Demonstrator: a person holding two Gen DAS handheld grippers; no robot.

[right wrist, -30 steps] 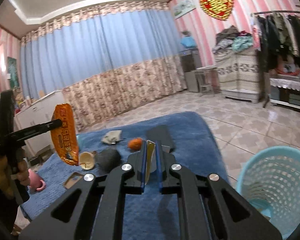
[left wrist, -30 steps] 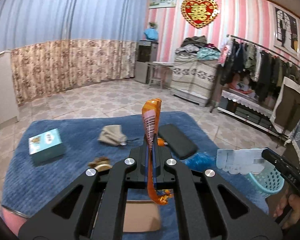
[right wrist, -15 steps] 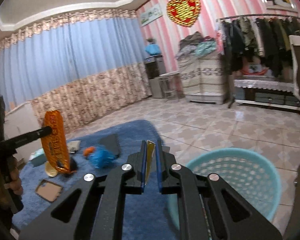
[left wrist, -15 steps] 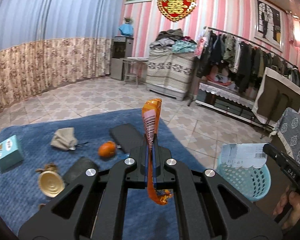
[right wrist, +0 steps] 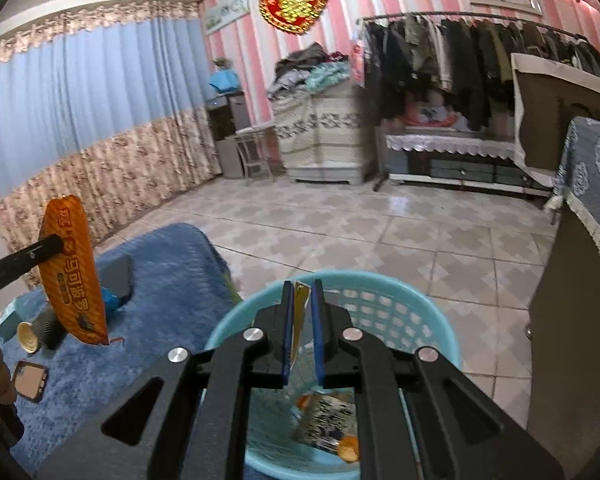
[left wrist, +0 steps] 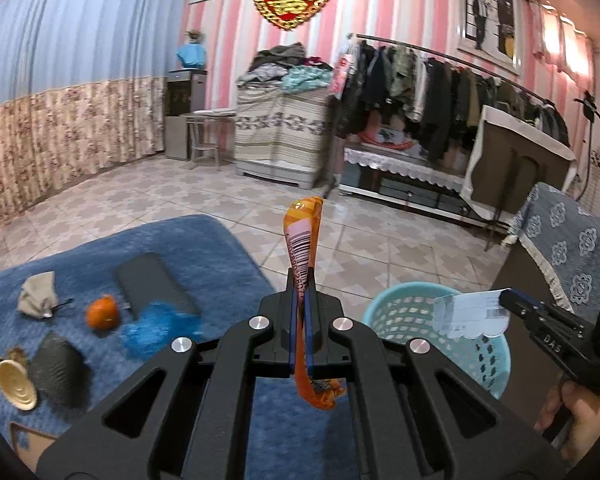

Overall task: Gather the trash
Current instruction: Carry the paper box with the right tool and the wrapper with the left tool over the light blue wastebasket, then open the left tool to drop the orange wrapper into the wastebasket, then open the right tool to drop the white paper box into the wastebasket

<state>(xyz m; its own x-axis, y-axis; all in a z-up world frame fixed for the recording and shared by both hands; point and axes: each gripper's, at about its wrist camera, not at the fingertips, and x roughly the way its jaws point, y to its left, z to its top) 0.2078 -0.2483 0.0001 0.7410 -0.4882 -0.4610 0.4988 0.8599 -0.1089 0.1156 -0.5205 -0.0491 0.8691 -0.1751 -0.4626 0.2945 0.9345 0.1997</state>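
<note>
My left gripper (left wrist: 301, 280) is shut on an orange snack wrapper (left wrist: 302, 240) that stands up between its jaws and hangs out below. The same wrapper (right wrist: 74, 268) shows at the left of the right wrist view, over the blue rug's edge. My right gripper (right wrist: 301, 286) is shut on a thin white packet (right wrist: 299, 312), held edge-on right above the light blue basket (right wrist: 428, 316). In the left wrist view that packet (left wrist: 470, 314) hangs flat over the basket (left wrist: 392, 312). Some trash (right wrist: 328, 420) lies in the basket's bottom.
On the blue rug (left wrist: 204, 248) lie an orange (left wrist: 103, 313), a blue crumpled wrapper (left wrist: 158, 328), a black case (left wrist: 152, 284), a beige cloth (left wrist: 38, 294), a dark pouch (left wrist: 58, 364) and a tin lid (left wrist: 16, 384). A dark cabinet (right wrist: 572, 320) stands right of the basket.
Both views have swung right, away from the rug and toward the basket. The basket now sits directly under my right gripper. Both wrappers stay gripped.
</note>
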